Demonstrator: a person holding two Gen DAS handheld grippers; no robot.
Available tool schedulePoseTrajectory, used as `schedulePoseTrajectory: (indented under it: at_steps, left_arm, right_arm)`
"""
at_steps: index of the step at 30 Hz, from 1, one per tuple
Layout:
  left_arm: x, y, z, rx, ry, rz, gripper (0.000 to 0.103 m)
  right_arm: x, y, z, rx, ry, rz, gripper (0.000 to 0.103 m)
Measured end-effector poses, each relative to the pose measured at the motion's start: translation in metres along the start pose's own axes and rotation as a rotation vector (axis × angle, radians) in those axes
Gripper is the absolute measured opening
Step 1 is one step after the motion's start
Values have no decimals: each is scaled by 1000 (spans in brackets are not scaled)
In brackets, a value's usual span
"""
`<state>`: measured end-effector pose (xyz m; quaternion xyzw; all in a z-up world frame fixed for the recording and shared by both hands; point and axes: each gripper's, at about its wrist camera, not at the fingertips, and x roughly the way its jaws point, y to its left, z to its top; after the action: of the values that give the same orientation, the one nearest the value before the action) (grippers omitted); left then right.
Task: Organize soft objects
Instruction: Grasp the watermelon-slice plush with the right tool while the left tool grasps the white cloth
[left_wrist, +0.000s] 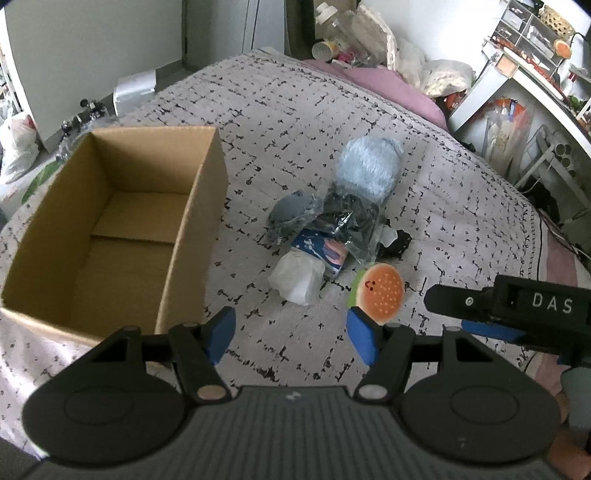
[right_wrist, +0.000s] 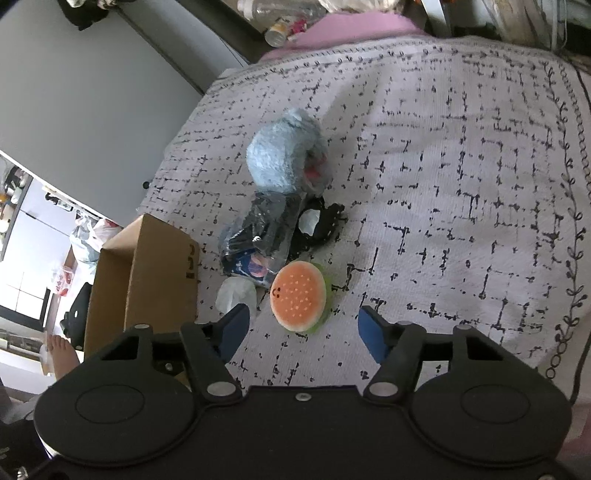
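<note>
bedspread (left_wrist: 303, 122) with black marks carries an open cardboard box (left_wrist: 110, 221) on the left and a heap of soft things beside it: a fluffy blue plush (left_wrist: 369, 166), a grey plush (left_wrist: 291, 212), a crinkled plastic bag (left_wrist: 347, 225), a white bundle (left_wrist: 297, 277) and a burger toy (left_wrist: 380, 291). left gripper (left_wrist: 291, 334) and right gripper (right_wrist: 304, 328) both hover spread wide, holding nothing, the right one just short of the burger toy.

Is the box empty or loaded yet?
Empty. The left wrist view shows the box's bare cardboard floor and walls; the burger plush and the other soft things lie outside on the bedspread.
</note>
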<state>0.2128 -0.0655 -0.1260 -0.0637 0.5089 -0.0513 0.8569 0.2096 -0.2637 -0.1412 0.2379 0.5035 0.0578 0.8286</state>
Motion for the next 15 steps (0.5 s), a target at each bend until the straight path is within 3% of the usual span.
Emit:
schedulePoseTrajectory:
  at_steps: [15]
  left_arm:
    - [61, -2, 14, 4, 86, 8, 59]
  right_arm:
    - [47, -13, 16, 89, 92, 15, 49]
